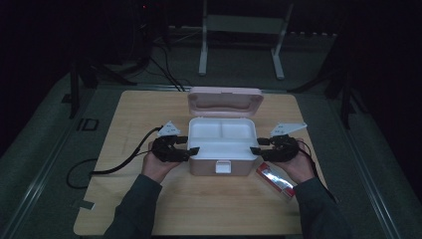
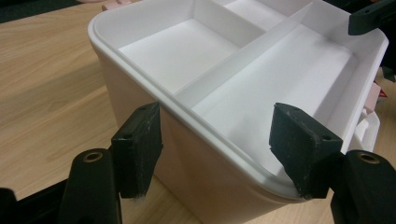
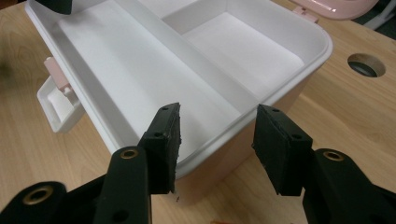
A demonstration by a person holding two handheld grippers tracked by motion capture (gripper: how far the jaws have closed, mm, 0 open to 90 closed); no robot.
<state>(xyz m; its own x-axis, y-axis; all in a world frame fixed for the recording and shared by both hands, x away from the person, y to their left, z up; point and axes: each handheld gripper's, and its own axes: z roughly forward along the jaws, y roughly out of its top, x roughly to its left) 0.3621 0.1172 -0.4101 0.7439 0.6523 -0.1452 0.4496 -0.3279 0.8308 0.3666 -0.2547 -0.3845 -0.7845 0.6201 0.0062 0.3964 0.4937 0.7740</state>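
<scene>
The lunch box [image 1: 222, 147] stands mid-table with its pink lid [image 1: 225, 101] already swung up and its compartments bare, while the left gripper [image 1: 193, 150] and right gripper [image 1: 255, 150], jaws spread astride its end walls without pinching, seem poised to lift or shift it.

Pink lunch box [image 1: 221, 149] sits open mid-table, white compartments empty.

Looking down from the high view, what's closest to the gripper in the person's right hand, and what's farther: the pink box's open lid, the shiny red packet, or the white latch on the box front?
From the right gripper:
1. Shiny red packet, just below it, near the table's front right.
2. White latch, to its left on the box front.
3. Open lid, standing up at the back of the box.
</scene>
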